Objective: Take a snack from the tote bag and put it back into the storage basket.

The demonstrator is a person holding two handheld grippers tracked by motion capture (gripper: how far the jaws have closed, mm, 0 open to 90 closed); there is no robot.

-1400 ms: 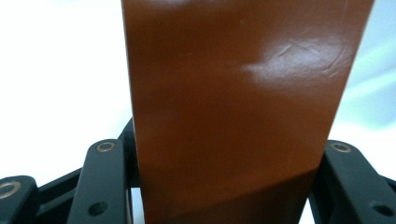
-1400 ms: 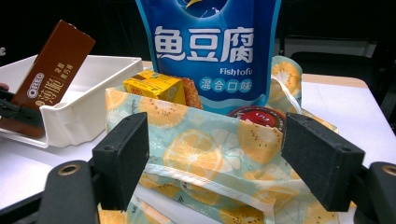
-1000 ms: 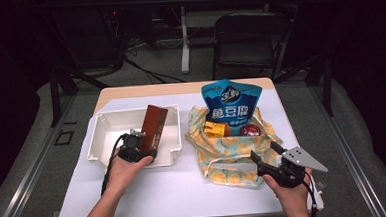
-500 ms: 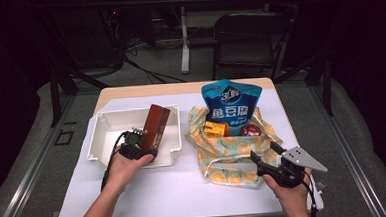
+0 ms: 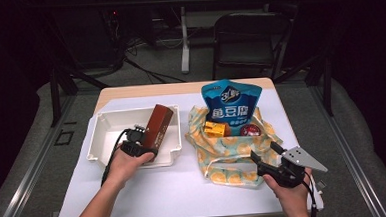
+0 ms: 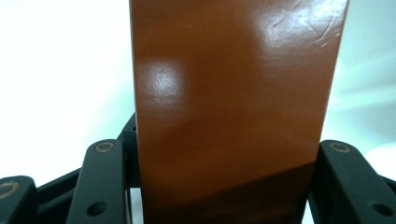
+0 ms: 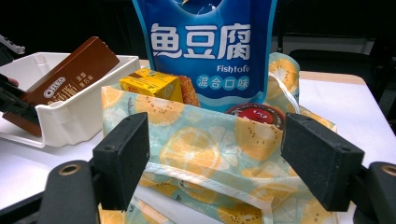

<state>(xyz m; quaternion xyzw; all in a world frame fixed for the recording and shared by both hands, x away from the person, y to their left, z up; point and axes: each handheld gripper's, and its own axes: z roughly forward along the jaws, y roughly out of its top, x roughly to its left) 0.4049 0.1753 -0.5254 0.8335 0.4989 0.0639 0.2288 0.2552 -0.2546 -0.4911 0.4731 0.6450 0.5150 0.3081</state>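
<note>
My left gripper [image 5: 141, 141] has its fingers [image 6: 100, 179] clamped on the two sides of the brown box [image 6: 233, 107], which fills the space between them in the left gripper view. From the high view I see that box [image 5: 157, 131] tilted, its lower end down at my left hand [image 5: 126, 164] and its upper end leaning over the far part of the white tray [image 5: 104, 128]. In the right gripper view the box [image 7: 70, 81] rests against the tray's near wall [image 7: 70, 123], label side up.

My right gripper [image 5: 267, 158] has its fingers [image 7: 122, 158] standing wide apart with nothing pressed between them; they frame the near edge of the fruit-print cloth bag [image 7: 201, 149] without touching it that I can make out. The bag [image 5: 228, 154] sits on the table [image 5: 160, 195] just right of the tray. Inside it stand a blue fish tofu pouch [image 5: 232, 104], a yellow carton [image 5: 215, 129] and a red-lidded item [image 5: 250, 130] against the pouch's lower right. My right hand [image 5: 290, 193] rests at the table's near right corner.
</note>
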